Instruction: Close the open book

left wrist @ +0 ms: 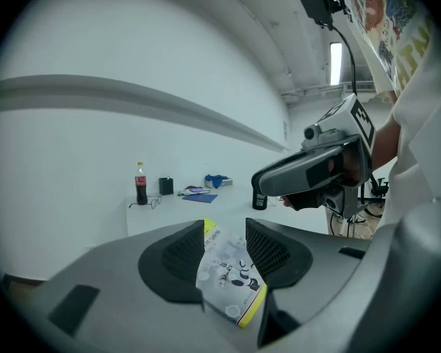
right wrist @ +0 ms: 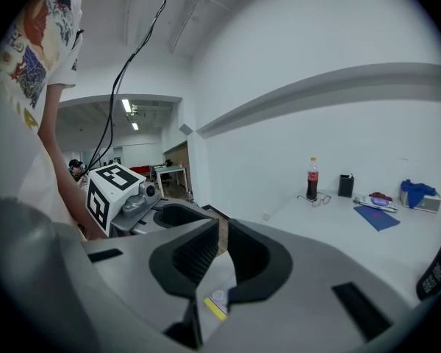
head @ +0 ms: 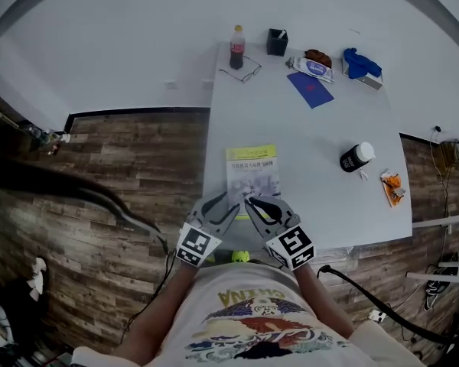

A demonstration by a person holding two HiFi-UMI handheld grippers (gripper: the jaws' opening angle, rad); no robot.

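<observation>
The book [head: 252,170] lies closed and flat near the front edge of the white table [head: 329,205], its white and yellow cover facing up. My left gripper [head: 220,203] hovers at the book's near left corner with its jaws wide apart. In the left gripper view the book [left wrist: 228,274] shows between and beyond the pads, which do not touch it. My right gripper [head: 258,202] is right beside it at the book's near edge. Its jaws stand a narrow gap apart with nothing gripped, and the book's yellow-striped corner [right wrist: 217,300] shows below them.
At the table's far end are a cola bottle [head: 236,47], glasses [head: 242,73], a black pen holder [head: 277,42], a blue booklet [head: 310,89] and a blue cloth [head: 361,63]. A black jar [head: 356,157] and an orange wrapper [head: 392,186] sit to the right. Wooden floor lies left.
</observation>
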